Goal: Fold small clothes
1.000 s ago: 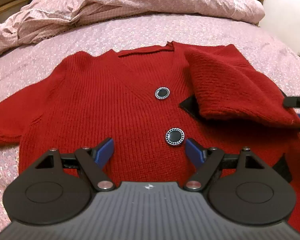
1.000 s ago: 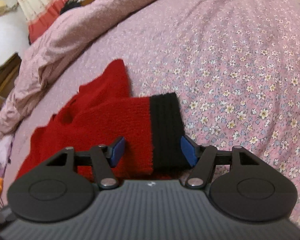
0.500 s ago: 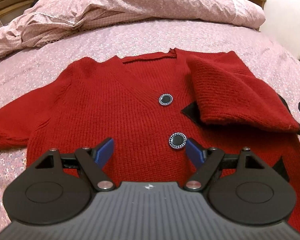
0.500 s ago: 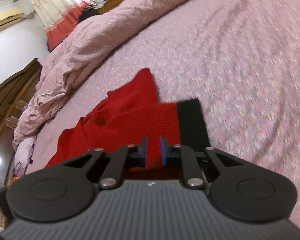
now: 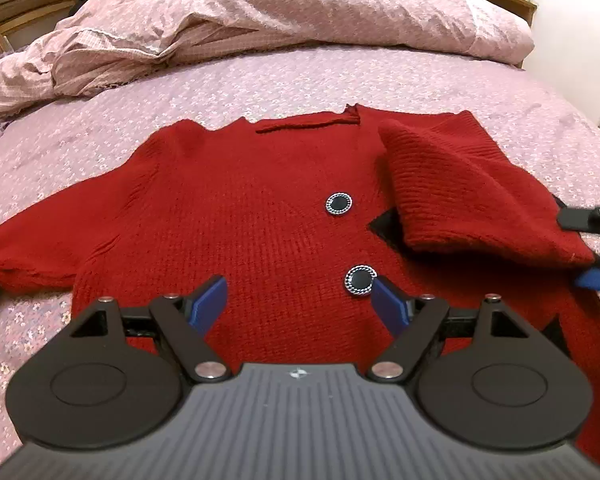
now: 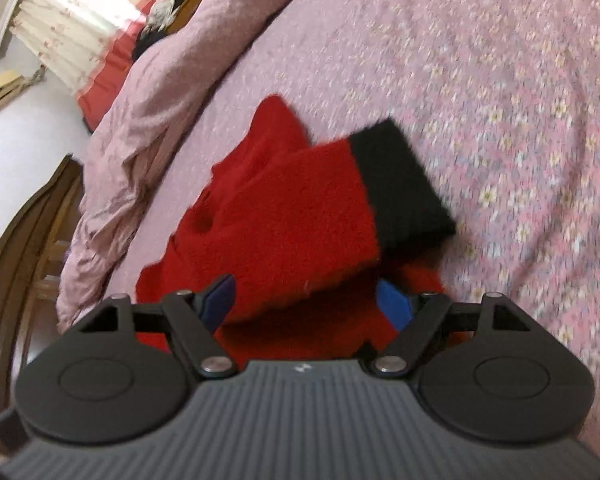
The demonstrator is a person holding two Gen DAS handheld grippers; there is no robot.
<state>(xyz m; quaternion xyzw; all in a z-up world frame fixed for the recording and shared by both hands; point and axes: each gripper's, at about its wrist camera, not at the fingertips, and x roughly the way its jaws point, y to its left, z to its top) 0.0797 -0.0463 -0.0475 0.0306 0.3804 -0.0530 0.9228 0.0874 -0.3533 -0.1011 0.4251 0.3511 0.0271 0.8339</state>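
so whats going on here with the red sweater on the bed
A person is folding a red cardigan laid flat on a bed with a handheld gripper in each hand. One sleeve, with a black cuff, is already folded in over the front. The right gripper is at that sleeve; its jaws have just been opening, and the fabric lies between them unpinched. The left gripper is open over the lower front near the buttons, holding nothing. The other sleeve lies spread out.

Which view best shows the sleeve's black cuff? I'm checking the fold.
The right wrist view: the black cuff shows whole, though blurred. The left wrist view shows only black slivers beneath the folded sleeve.
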